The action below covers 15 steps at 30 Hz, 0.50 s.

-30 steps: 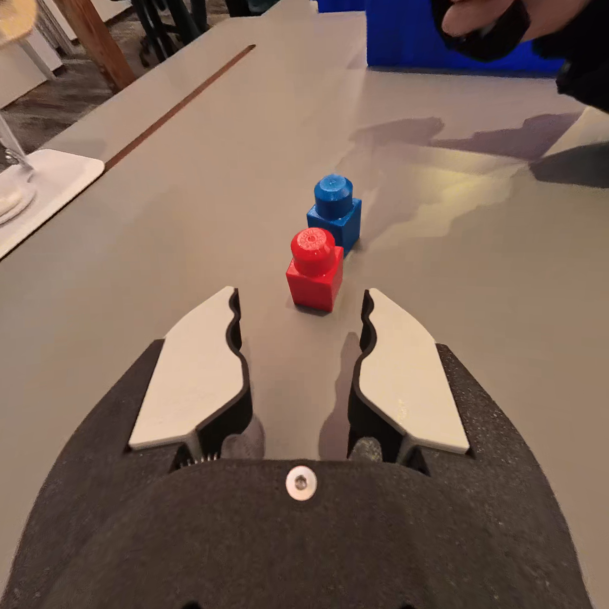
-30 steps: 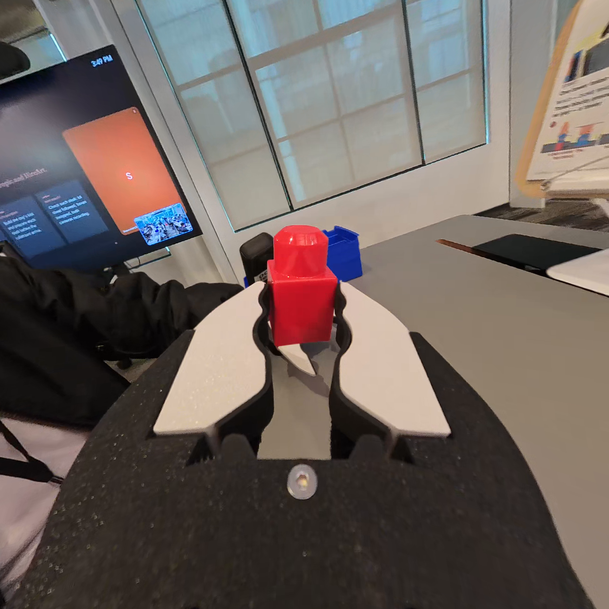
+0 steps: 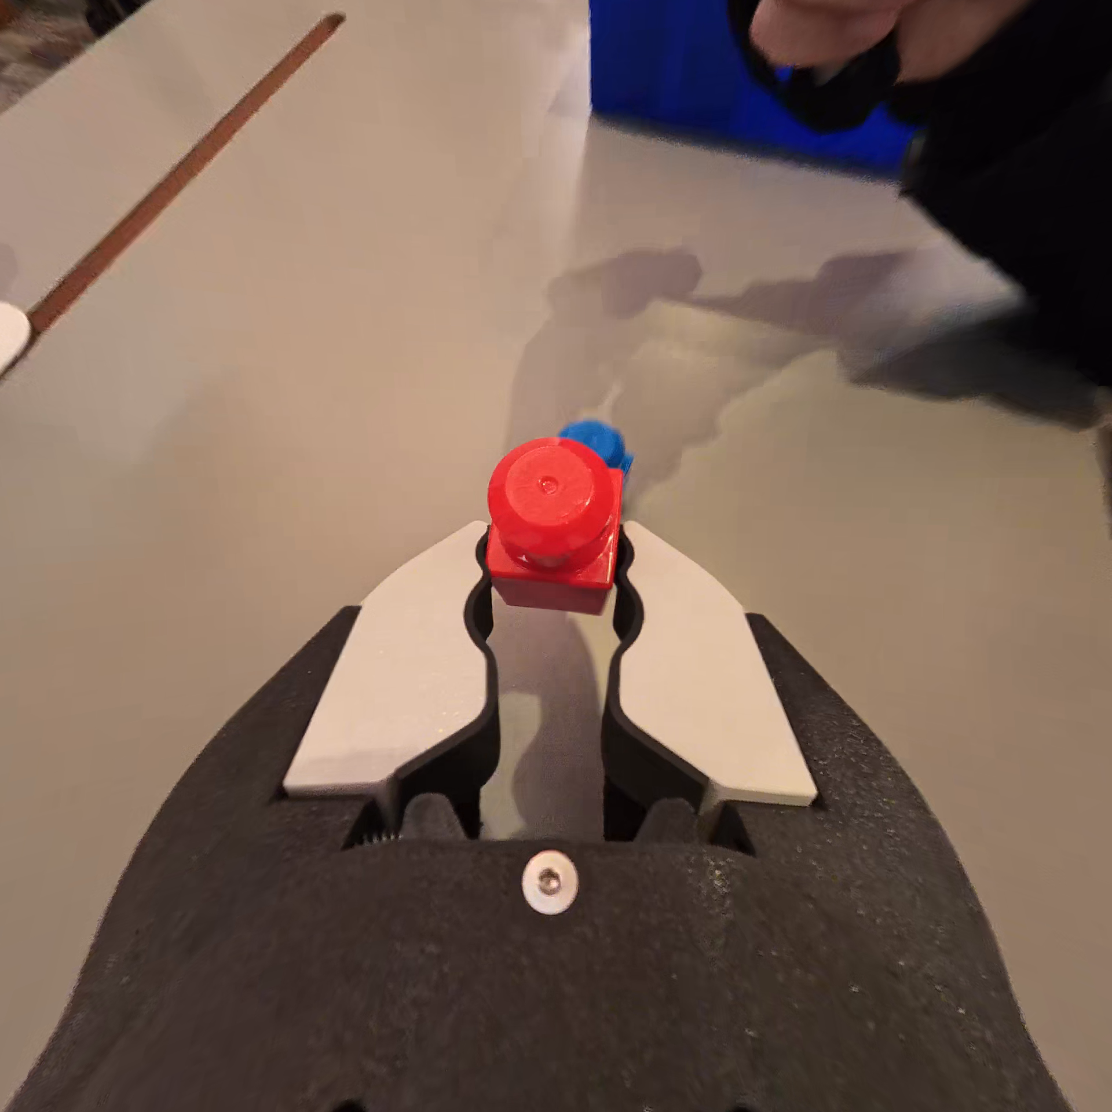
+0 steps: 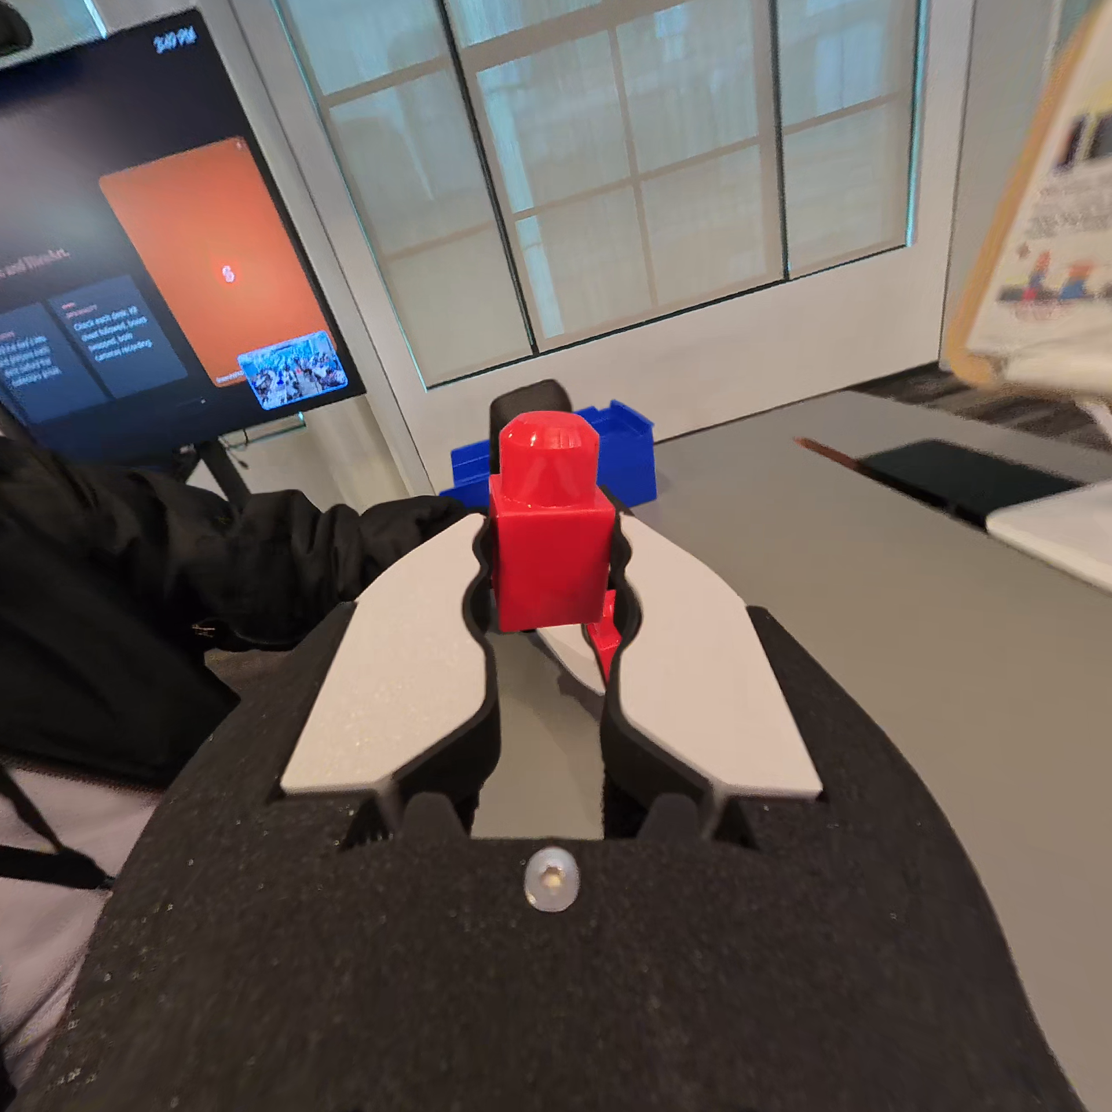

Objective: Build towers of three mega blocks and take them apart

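glossy red plastic block (image 4: 550, 556), matt grey table (image 3: 301, 421)

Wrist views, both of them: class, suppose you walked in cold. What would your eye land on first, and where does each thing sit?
First, a red block clamped upright between the right gripper fingers, held above the grey table. Next, a second red block between the left gripper fingertips, with a blue block just behind it. At the table's far end sits a blue bin.
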### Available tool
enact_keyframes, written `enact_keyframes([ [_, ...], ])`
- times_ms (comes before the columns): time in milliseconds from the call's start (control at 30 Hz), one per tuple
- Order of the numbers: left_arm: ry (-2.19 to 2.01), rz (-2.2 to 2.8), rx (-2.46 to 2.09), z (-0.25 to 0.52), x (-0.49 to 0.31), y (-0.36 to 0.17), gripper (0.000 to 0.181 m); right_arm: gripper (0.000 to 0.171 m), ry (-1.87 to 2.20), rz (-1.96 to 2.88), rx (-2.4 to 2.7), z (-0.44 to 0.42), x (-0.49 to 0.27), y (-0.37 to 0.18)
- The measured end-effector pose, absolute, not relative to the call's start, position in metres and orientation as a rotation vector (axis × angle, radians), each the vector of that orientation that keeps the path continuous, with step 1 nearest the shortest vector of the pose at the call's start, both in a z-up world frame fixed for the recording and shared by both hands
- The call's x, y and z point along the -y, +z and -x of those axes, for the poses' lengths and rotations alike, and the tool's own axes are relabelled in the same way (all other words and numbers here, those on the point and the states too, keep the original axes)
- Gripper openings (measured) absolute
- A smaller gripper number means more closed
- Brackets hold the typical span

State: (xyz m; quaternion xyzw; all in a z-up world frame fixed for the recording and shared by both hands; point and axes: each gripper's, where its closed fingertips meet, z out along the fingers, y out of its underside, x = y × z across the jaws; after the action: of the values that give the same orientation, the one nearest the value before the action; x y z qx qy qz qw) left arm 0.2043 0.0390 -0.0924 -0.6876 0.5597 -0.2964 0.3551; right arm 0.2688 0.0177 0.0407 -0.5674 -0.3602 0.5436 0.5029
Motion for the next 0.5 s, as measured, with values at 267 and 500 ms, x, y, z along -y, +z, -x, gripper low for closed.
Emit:
enact_keyframes([
  [267,-1.140,1.722,-1.336,-0.204,-0.035,0.032,0.037,0.036,1.172,1.297,1.049,-0.203,-0.032,0.120],
  [500,-0.938,1.841,-1.492,-0.178,-0.029,0.008,0.036,0.036,1.251,1.413,1.084,-0.169,-0.047,0.093],
])
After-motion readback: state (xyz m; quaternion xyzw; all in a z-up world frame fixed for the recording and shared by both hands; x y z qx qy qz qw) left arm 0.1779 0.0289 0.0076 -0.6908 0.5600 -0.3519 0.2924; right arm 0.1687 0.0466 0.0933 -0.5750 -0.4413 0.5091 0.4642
